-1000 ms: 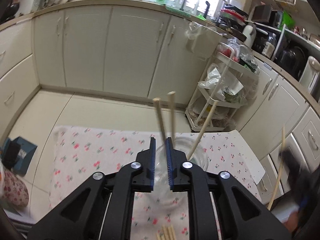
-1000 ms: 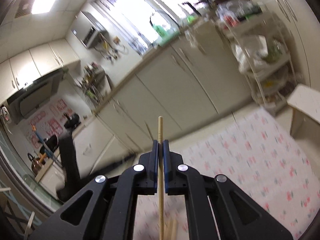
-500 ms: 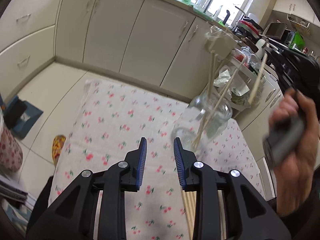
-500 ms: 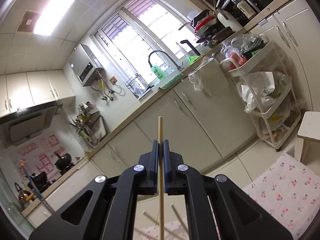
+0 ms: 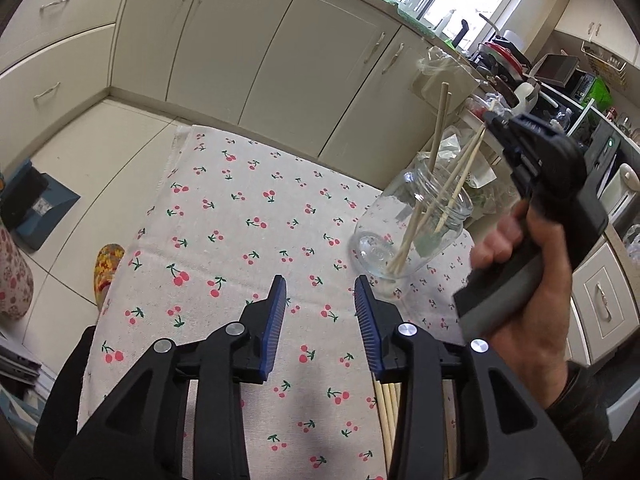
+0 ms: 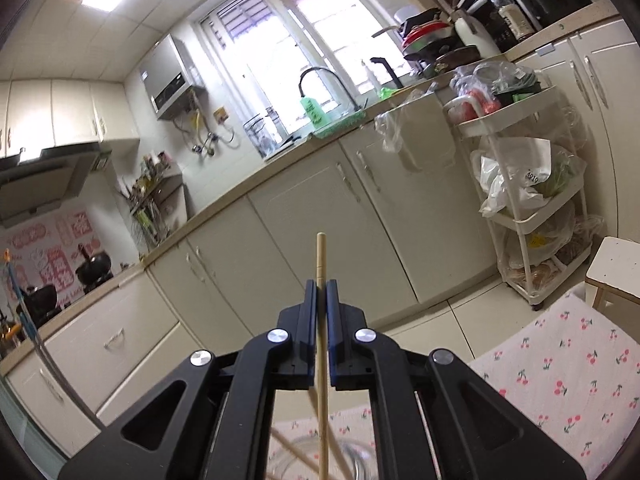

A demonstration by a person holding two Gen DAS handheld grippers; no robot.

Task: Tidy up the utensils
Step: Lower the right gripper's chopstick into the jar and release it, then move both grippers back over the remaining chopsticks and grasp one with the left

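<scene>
the left claw (image 5: 320,300) is opening, empty, above the tabletop (image 5: 224,216); the right claw (image 6: 321,292) grips a chopstick (image 6: 321,256) over the jar (image 5: 412,232)

Your black left gripper with blue pads (image 5: 320,312) angled down, jaws opening, nothing between them. Your black right gripper (image 6: 321,300) sat clamped on a thin pale wooden chopstick (image 6: 321,256), your bare right hand (image 5: 520,292) wrapped around its grey handle.
</scene>
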